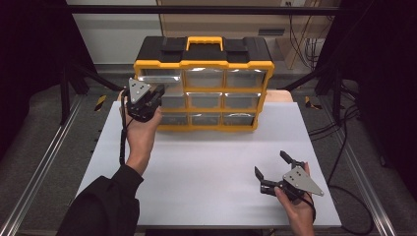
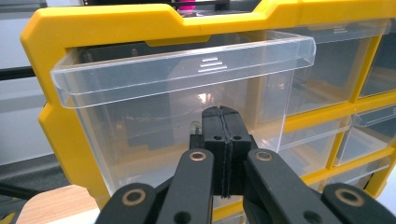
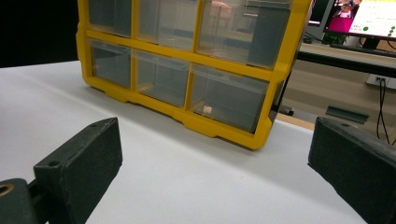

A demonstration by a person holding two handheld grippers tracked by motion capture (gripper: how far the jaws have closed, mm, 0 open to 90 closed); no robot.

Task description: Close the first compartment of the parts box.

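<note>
High view: a yellow plastic organizer (image 1: 203,88) with a black top, a yellow handle (image 1: 204,43) and three rows of clear drawers stands at the far end of a matte white table (image 1: 206,162). The left gripper (image 1: 158,93) is up against its left column, at the top left drawer (image 1: 156,75), which juts out a little from the frame.

Left gripper view shows the two black jaws pressed flat together, no gap between the ribbed pads, with nothing seen between them. Just beyond the fingertips (image 2: 223,122) is the glossy, see-through front wall of that drawer (image 2: 187,107); whether the tips touch it cannot be told. Its rolled lip with three embossed lines runs above the fingers, and the thick rounded yellow frame (image 2: 56,140) wraps around it.

Right gripper (image 1: 272,168), held low over the table's near right part, has its jaws spread wide. In the right gripper view the blocky, dull black pads (image 3: 86,158) flank bare tabletop, and the organizer (image 3: 187,112) sits well ahead of them.
</note>
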